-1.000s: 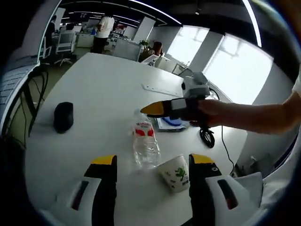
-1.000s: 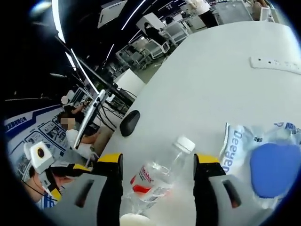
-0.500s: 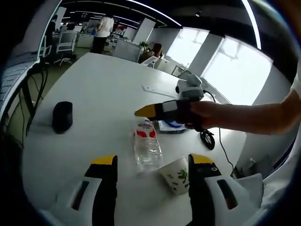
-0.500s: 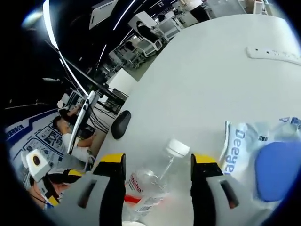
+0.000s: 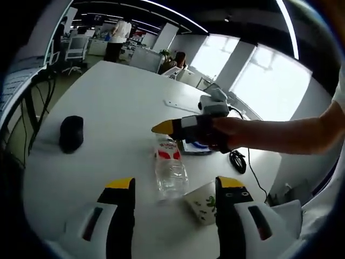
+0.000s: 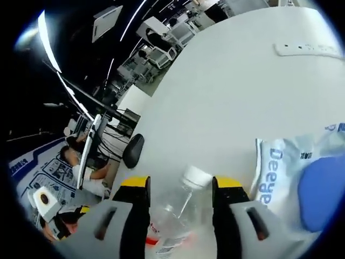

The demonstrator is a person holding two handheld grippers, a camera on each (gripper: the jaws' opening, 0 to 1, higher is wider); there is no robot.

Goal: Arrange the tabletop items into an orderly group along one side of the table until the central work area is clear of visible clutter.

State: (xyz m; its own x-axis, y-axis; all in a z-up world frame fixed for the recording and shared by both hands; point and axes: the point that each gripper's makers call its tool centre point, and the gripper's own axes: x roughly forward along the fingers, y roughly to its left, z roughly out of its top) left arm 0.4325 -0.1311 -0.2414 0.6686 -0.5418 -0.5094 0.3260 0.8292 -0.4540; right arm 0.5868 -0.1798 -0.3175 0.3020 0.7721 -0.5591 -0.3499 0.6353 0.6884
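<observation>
While both grippers gape, the bottle [image 5: 170,171] lies on the office's white table [image 5: 118,102]

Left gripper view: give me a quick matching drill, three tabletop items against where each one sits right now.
Items:
1. computer mouse
2. water bottle
3. paper cup

Places:
A. lying between this view's own two jaws
B. alone on the table, far left of the view
C. tipped over, against the right-side jaw

Pairs: 1-B, 2-A, 3-C
</observation>
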